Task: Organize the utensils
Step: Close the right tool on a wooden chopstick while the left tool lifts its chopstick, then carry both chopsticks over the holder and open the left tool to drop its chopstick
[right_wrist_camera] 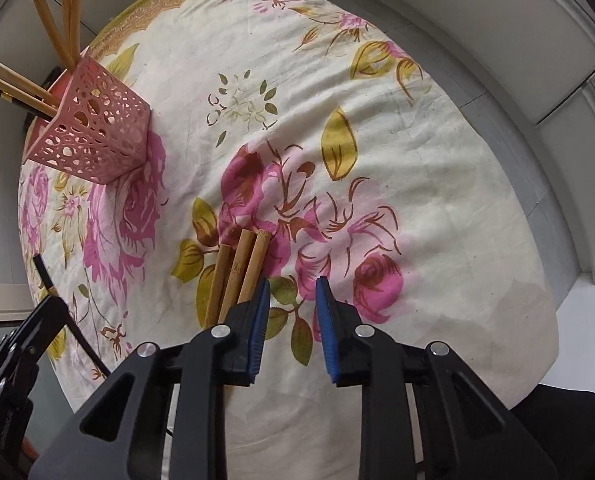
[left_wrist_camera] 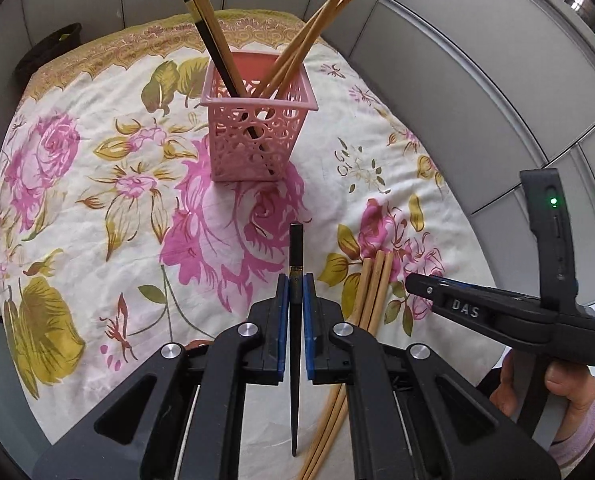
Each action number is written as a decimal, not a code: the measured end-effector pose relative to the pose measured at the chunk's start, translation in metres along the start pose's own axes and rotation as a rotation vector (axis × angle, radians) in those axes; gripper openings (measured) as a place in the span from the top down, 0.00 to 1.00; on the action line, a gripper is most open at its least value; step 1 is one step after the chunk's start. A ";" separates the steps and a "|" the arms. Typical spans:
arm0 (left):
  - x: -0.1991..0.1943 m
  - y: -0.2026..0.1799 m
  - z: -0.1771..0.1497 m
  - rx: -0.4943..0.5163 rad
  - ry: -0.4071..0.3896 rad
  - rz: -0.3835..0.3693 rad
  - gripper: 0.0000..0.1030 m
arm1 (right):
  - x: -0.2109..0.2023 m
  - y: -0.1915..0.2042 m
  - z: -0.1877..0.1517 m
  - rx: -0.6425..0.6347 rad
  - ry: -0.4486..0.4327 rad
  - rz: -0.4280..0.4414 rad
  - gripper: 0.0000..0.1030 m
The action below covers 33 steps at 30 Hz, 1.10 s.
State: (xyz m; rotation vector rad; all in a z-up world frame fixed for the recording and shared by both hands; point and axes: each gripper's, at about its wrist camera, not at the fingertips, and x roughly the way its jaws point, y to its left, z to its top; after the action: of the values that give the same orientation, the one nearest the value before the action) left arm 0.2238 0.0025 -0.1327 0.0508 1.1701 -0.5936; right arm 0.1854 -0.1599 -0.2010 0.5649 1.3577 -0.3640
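Observation:
My left gripper (left_wrist_camera: 296,285) is shut on a black chopstick (left_wrist_camera: 296,256) and holds it above the cloth, pointing toward the pink perforated basket (left_wrist_camera: 253,136). The basket stands upright and holds several wooden chopsticks (left_wrist_camera: 317,28) and one black one (left_wrist_camera: 213,48). Three wooden chopsticks (left_wrist_camera: 371,292) lie on the cloth at the right. My right gripper (right_wrist_camera: 291,288) is open and empty, just right of those three chopsticks (right_wrist_camera: 241,268). It also shows in the left wrist view (left_wrist_camera: 413,282). The basket (right_wrist_camera: 93,132) is at the far left of the right wrist view.
A floral tablecloth (left_wrist_camera: 97,200) covers the round table, whose edge drops off close on the right (right_wrist_camera: 529,216). Grey panel walls stand behind. A dark object (left_wrist_camera: 49,52) sits at the table's far left edge.

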 end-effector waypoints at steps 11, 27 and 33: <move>-0.013 0.027 0.003 -0.044 -0.045 -0.052 0.94 | 0.015 0.023 0.007 0.044 0.055 -0.043 0.78; -0.050 0.017 -0.002 -0.064 -0.230 -0.056 0.94 | -0.007 0.052 -0.024 -0.113 -0.253 -0.052 0.93; -0.086 -0.021 -0.020 -0.007 -0.414 0.023 0.94 | -0.085 0.025 -0.070 -0.244 -0.546 0.022 0.93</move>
State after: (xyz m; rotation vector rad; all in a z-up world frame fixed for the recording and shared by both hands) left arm 0.1745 0.0271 -0.0599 -0.0620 0.7687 -0.5482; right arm 0.1266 -0.1063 -0.1210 0.2482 0.8507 -0.3003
